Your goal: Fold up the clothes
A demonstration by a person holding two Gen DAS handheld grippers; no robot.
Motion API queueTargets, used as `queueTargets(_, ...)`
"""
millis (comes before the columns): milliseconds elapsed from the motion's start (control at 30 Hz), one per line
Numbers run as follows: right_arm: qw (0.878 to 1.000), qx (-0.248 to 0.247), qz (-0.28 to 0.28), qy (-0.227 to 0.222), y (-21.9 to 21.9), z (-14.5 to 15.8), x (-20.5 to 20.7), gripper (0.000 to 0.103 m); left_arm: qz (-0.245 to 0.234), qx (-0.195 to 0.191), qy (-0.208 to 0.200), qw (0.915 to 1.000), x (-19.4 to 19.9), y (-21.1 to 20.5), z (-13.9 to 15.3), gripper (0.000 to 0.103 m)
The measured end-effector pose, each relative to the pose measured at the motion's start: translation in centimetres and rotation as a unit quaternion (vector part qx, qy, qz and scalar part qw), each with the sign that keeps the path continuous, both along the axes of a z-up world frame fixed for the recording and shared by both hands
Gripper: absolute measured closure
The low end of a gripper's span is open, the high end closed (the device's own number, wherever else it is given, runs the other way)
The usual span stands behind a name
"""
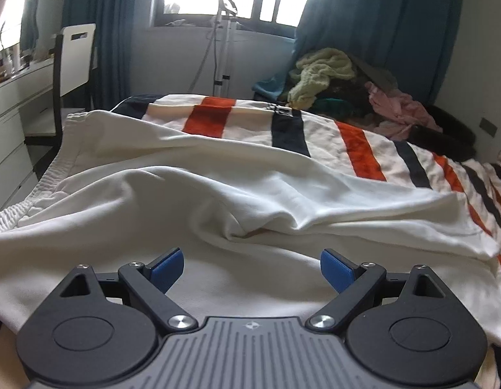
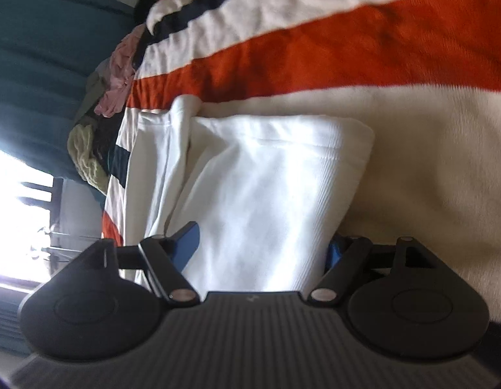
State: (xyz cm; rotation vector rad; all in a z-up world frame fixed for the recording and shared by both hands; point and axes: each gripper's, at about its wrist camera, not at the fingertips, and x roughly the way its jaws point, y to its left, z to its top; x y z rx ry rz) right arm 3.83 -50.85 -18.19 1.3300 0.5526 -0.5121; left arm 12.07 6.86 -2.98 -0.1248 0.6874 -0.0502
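Note:
White trousers [image 1: 218, 194] lie crumpled across the striped bedspread [image 1: 357, 149], with the elastic waistband [image 1: 39, 194] at the left. My left gripper [image 1: 250, 256] hovers just over the near part of the cloth, jaws open, nothing between the blue pads [image 1: 167, 269]. The right wrist view is rolled sideways. There a doubled leg end [image 2: 266, 168] with a stitched hem runs back between the fingers of my right gripper [image 2: 265, 236]. Those jaws stand wide, and the cloth fills the gap and covers part of the right-hand pad [image 2: 334, 253]. I see no pinch in the fabric.
A heap of other clothes [image 1: 347, 87], green, pink and dark, sits at the far end of the bed by teal curtains [image 1: 380, 26]. A white chair [image 1: 75, 52] and a dresser [image 1: 14, 107] stand left of the bed. A metal stand [image 1: 224, 48] is under the window.

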Motion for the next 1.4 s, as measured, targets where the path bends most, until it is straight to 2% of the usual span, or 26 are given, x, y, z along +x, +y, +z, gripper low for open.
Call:
queueTargets(67, 1.000, 0.009, -0.003, -0.003, -0.4, -0.2, -0.2, 0.036, 0.008, -0.007, 0.004, 0.9999, 0.2, 0.4, 0.0, 0.010)
queueTargets(133, 1.000, 0.002, -0.004, -0.007, -0.8, -0.1, -0.2, 0.050, 0.017, -0.013, 0.007, 0.9997, 0.3, 0.8, 0.0, 0.010)
queueTargets(167, 1.000, -0.004, -0.003, -0.008, -0.9, 0.0, -0.1, 0.068, 0.023, -0.016, 0.008, 0.9996, 0.3, 1.0, 0.0, 0.010)
queueTargets(200, 1.000, -0.012, -0.002, -0.007, -1.1, 0.0, 0.1, 0.079, 0.030, -0.022, 0.008, 0.9993, 0.2, 1.4, 0.1, 0.010)
queueTargets(300, 1.000, -0.017, -0.005, -0.010, -1.4, 0.1, 0.2, 0.083, 0.067, -0.062, 0.001, 0.9958, -0.3, 3.5, 0.7, 0.010)
queueTargets(433, 1.000, -0.005, -0.020, -0.019, -1.5, 0.0, -0.3, 0.083, 0.136, -0.113, -0.025, 0.9839, -1.8, 7.8, 1.8, 0.010)
queueTargets(500, 0.999, -0.004, -0.027, -0.027, -1.6, 0.1, -0.7, 0.089, 0.181, -0.150, -0.035, 0.9714, -2.8, 10.4, 2.1, 0.009)
queueTargets(600, 0.998, 0.014, -0.042, -0.043, -2.0, -0.1, -1.5, 0.089, 0.248, -0.201, -0.046, 0.9465, -4.8, 14.6, 2.0, 0.009)
queueTargets(700, 0.996, 0.042, -0.057, -0.052, -2.4, -0.7, -2.2, 0.089, 0.315, -0.238, -0.049, 0.9175, -6.8, 18.5, 1.3, 0.009)
queueTargets(767, 0.995, 0.056, -0.061, -0.050, -2.5, -1.1, -2.5, 0.089, 0.363, -0.258, -0.044, 0.8944, -8.2, 20.8, 0.5, 0.009)
queueTargets(867, 0.995, 0.070, -0.064, -0.044, -2.6, -1.4, -2.6, 0.088, 0.404, -0.285, -0.035, 0.8685, -9.8, 23.2, -0.9, 0.012)
queueTargets(933, 0.994, 0.081, -0.070, -0.036, -2.4, -1.6, -2.8, 0.088, 0.414, -0.317, -0.024, 0.8528, -10.4, 24.1, -1.9, 0.013)
queueTargets(1000, 0.993, 0.090, -0.073, -0.026, -2.1, -1.9, -3.0, 0.087, 0.411, -0.349, -0.008, 0.8420, -10.4, 24.7, -2.8, 0.016)
queueTargets(1067, 0.992, 0.101, -0.074, -0.022, -1.9, -2.3, -3.0, 0.087, 0.403, -0.364, 0.005, 0.8399, -10.0, 25.1, -3.4, 0.018)
queueTargets(1233, 0.990, 0.119, -0.078, -0.023, -2.0, -3.1, -2.8, 0.087, 0.375, -0.418, -0.006, 0.8274, -9.2, 25.3, -4.7, 0.025)
queueTargets(1333, 0.991, 0.106, -0.075, -0.022, -2.2, -3.0, -2.2, 0.087, 0.375, -0.424, -0.011, 0.8245, -8.6, 26.1, -5.5, 0.035)
queueTargets(1400, 0.993, 0.091, -0.072, -0.023, -2.3, -2.8, -1.7, 0.087, 0.380, -0.423, -0.007, 0.8226, -8.2, 26.5, -6.3, 0.051)
